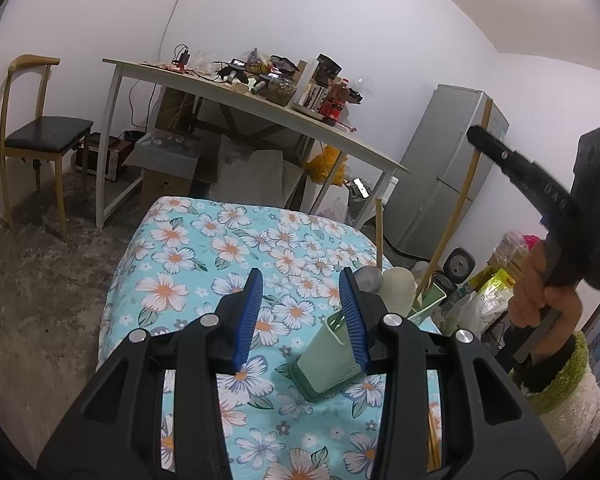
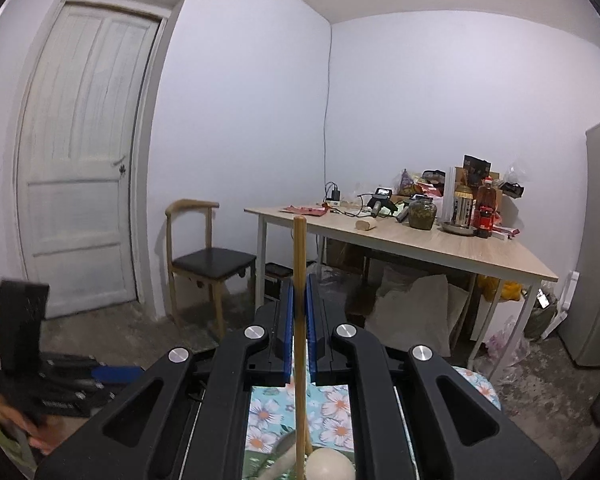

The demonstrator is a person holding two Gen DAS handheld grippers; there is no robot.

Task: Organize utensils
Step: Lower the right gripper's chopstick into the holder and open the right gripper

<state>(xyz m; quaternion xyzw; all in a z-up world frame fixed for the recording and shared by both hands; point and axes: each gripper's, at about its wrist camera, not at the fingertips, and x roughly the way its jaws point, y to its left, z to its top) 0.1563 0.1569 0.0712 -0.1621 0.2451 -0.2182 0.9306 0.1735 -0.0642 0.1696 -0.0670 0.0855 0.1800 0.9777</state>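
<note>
My left gripper [image 1: 300,274] hangs open over the floral tablecloth [image 1: 204,240], with nothing pressed between its blue pads. A pale green square cup [image 1: 324,364] on a darker green base sits low between the fingers, its right side hidden behind the right pad. Further right, a green holder [image 1: 430,304] has a grey spoon [image 1: 370,278], a white spoon [image 1: 398,286] and a short wooden chopstick [image 1: 379,232] by it. My right gripper [image 2: 299,280] is shut on a long wooden chopstick [image 2: 299,240] held upright, its lower end down among the spoons. In the left wrist view, that gripper [image 1: 476,132] and chopstick [image 1: 456,208] show at the right.
A person's hand [image 1: 540,292] in a green fuzzy sleeve [image 1: 568,372] holds the right gripper. Beyond the floral table stands a cluttered wooden table [image 2: 420,240], a chair [image 1: 44,136] at the left wall, a grey fridge [image 1: 448,168] at the right and a white door [image 2: 84,160].
</note>
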